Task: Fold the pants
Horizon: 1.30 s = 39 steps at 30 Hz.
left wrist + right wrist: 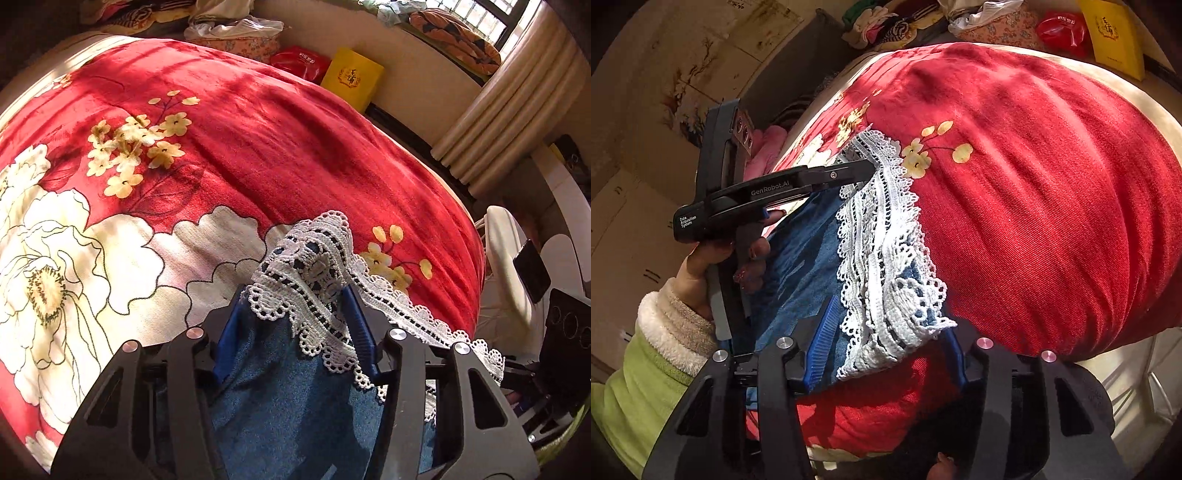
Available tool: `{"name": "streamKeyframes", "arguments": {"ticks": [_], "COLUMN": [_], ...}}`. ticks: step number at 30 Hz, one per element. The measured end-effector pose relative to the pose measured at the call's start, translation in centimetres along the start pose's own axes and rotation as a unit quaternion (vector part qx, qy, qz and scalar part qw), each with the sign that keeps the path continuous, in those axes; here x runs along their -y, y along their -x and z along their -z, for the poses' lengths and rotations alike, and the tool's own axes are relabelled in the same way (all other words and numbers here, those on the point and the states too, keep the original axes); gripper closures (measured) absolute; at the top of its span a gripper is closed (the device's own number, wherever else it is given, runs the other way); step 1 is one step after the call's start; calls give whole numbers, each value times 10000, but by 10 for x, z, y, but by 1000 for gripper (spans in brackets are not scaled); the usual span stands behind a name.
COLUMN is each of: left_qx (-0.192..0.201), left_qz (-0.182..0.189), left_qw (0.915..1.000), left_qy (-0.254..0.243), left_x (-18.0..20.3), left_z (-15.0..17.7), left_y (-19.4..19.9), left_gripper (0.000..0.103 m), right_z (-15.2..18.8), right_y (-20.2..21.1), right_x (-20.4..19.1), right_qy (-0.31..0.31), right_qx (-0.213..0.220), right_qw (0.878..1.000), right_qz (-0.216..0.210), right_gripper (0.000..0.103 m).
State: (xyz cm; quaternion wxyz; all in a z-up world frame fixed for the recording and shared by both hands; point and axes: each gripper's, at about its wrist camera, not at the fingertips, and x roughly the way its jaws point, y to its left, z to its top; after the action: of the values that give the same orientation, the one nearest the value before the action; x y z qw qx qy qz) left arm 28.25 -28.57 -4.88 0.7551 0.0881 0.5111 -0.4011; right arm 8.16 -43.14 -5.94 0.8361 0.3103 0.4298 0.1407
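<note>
Surroundings, as seen from my two wrists:

- Red floral blanket (280,140), covering the bed; large cream flowers at my left, small yellow blossoms scattered across it.
- Yellow box (351,79) and red bag (299,62), side by side past the far edge of the bed, against the low ledge.
- Heap of clothes (886,22) and a crumpled white bag (982,13), at the bed's far end.
- Cream curtain (509,122), hanging at the right in the left wrist view; an orange patterned cushion (454,33) on the sill above it.
- White chair (506,258) beside the bed, a dark phone (532,269) lying on it.
- Pink cloth (764,147) at the bed's left side, under a wall with flower decals.

Task item:

- Pants (798,258), blue denim with a white lace trim (882,229) at the hem. Lifted over the blanket, the hem stretched between my two grippers and the denim hanging down toward me. The lace drapes over my fingers and hides most of both sets of tips.

Jaws:

- Left gripper (295,295): blue fingers (356,325) set fairly close, lace and denim bunched between them; they clamp the hem. In the right wrist view this gripper (864,168) meets the lace at its far corner, my left hand (713,258) in a green fleece-cuffed sleeve on its handle.
- Right gripper (886,332): blue fingers (823,343) partly apart, the near corner of the lace hem held between them, with denim behind it.
</note>
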Motion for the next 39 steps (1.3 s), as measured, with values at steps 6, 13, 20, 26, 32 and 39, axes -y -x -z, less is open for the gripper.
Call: {"name": "streamKeyframes", "arguments": {"ticks": [6,13,20,26,32,39], "left_qx": [190,915,1522,1665,1682,2018], "left_qz": [408,969,1086,958,774,941], "left_qw": [9989,9911,9823,9795,9738,9443], "left_qy": [91,63,120,597,1317,2422], "left_x": [-12,-26,-49,-87,-124,-162], "left_z": [-2,1,38,91,144,194], "left_y": [21,78,142,162,166,185], "left_gripper": [85,85,85,85,83,40], "right_z": [0,3,22,47,82,117], "right_y": [11,29,22,-22,-72,-106], "right_x": [-24,-90,-155,-195,-221,-236], "right_qy": [340,1327,2254,2787,3329,4019], "right_qx": [256,650,618,109,-374,-656], "right_qw": [9990,9888,9714,9594,9420,9133], "right_qz": [-164,-215,-411,-430,-222,7], "right_gripper": [75,75,75,75,75,72]}}
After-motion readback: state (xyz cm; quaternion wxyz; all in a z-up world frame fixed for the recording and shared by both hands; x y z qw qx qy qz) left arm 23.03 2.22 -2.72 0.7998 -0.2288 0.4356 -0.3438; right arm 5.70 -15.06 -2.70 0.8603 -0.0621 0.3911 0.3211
